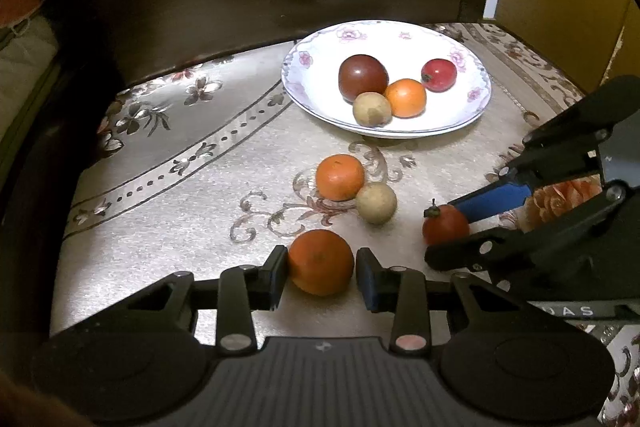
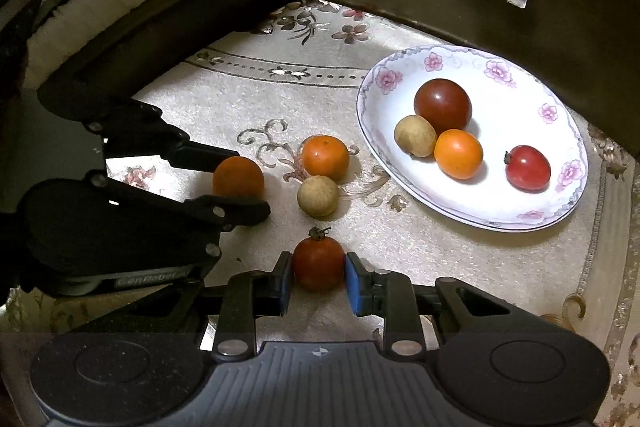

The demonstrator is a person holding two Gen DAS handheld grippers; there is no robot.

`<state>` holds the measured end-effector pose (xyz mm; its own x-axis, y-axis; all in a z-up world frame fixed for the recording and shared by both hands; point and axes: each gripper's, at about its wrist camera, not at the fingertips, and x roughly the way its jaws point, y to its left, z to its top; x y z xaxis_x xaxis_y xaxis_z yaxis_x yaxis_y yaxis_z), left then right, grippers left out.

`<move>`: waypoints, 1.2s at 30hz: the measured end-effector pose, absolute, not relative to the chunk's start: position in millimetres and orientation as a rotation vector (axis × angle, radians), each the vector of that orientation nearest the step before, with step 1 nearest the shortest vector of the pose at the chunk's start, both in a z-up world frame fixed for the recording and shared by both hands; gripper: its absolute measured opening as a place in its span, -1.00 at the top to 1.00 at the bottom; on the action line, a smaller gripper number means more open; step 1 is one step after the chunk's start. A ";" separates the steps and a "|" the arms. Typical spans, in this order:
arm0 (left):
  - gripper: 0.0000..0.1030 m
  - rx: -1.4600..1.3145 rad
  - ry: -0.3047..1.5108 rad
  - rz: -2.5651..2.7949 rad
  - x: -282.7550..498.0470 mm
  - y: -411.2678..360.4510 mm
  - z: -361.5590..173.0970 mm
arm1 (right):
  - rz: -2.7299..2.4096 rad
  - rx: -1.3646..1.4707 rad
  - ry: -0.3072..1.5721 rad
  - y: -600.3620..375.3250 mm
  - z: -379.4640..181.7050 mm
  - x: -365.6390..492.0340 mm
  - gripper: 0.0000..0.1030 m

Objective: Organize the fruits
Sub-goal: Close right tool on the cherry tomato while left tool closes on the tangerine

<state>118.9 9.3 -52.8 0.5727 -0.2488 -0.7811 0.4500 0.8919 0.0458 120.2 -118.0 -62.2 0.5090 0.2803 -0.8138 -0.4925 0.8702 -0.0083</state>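
So far we count four fruits in plate. Four left on tablecloth. Our left gripper clamps orange; our right gripper clamps small tomato. Second orange and pale fruit wait between us and plate.

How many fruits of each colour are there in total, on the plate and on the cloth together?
Orange: 3, one on the plate, one loose on the cloth, one in the left claw
Red: 2, one on the plate, one in the right claw
Dark red-brown: 1
Tan: 2, one on the plate, one on the cloth
Total: 8
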 end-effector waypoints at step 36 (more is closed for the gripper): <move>0.21 0.299 0.835 -0.409 120.6 -8.9 -47.8 | 0.331 -0.304 0.869 -138.1 -53.0 113.3 0.55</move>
